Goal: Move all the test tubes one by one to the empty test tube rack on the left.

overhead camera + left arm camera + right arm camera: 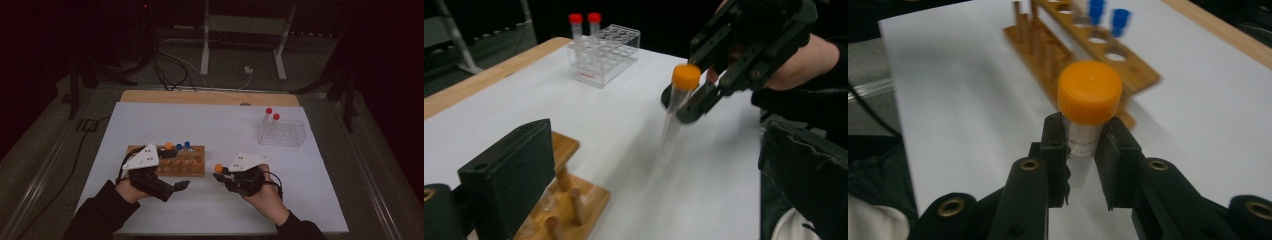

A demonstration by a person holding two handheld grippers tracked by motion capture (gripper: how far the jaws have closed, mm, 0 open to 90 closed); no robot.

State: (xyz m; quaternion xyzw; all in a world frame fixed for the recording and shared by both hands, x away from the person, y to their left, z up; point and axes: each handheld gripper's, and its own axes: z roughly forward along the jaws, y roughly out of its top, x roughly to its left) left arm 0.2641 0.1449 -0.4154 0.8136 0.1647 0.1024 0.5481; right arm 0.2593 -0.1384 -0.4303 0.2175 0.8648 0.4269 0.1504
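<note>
Right gripper view: tube's [1083, 142] printed label.

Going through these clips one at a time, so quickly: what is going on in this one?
A person at a white table works with a claw in each hand. The right claw is shut on a clear tube with an orange cap, gripped just under the cap and held above the table. The left claw is open beside the wooden rack, which holds an orange-capped tube and two blue-capped tubes. Farther right, a clear plastic rack holds two red-capped tubes.
</note>
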